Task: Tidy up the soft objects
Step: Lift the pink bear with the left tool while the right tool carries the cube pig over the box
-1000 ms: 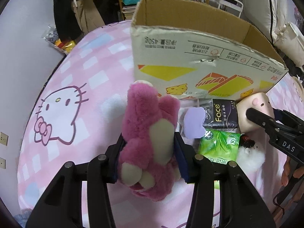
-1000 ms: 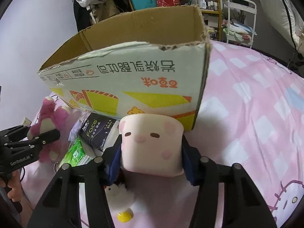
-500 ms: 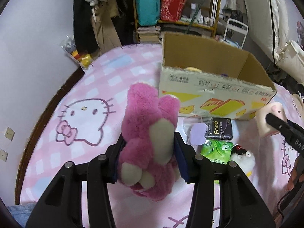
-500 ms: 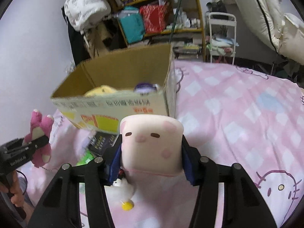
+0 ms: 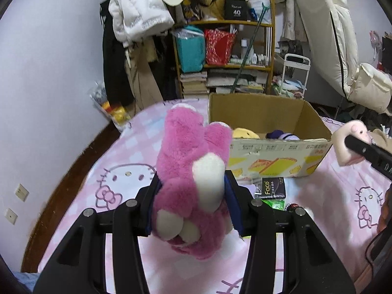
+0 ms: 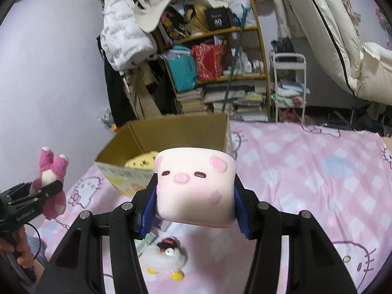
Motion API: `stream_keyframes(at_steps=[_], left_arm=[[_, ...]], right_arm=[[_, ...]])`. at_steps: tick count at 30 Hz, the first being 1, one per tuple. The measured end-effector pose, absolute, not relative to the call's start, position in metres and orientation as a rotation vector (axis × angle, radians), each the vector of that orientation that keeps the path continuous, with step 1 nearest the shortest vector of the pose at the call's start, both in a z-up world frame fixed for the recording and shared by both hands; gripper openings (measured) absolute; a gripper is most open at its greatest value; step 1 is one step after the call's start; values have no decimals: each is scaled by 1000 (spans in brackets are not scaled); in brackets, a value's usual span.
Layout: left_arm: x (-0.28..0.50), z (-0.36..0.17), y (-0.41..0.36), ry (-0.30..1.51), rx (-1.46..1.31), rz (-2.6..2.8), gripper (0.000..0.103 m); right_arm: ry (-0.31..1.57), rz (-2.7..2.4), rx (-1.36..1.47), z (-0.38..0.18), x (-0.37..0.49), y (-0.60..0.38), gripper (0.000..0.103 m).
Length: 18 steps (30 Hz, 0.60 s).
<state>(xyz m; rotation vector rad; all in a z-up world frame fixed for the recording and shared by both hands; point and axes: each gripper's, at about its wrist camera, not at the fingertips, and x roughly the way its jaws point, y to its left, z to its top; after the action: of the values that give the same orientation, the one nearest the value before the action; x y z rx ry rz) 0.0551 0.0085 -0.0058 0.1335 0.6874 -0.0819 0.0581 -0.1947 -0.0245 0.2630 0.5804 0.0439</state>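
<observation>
pink plush (image 5: 193, 183), pig cube (image 6: 196, 186), both above box rim (image 5: 279, 142)

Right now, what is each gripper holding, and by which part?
The left gripper clamps the pink plush bear around its lower body. The right gripper squeezes the pig cube plush by its two sides.

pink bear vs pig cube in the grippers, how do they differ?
Shape: the pink bear is long, limbs sticking out; the pig cube is a smooth block. Surface: bear is shaggy fur, cube is smooth with a printed face. Colour: bear is deep pink, cube pale cream-pink. Shared: each is clamped, bear in the left gripper, cube in the right gripper, both held above the bed.
</observation>
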Motion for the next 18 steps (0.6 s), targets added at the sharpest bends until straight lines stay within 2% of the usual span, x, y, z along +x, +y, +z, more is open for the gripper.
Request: stream_keyframes(at_steps=[18], left_arm=[[43,45,-18,488,181,-152,47]], right_arm=[[424,73,171,22,62,-184,58]])
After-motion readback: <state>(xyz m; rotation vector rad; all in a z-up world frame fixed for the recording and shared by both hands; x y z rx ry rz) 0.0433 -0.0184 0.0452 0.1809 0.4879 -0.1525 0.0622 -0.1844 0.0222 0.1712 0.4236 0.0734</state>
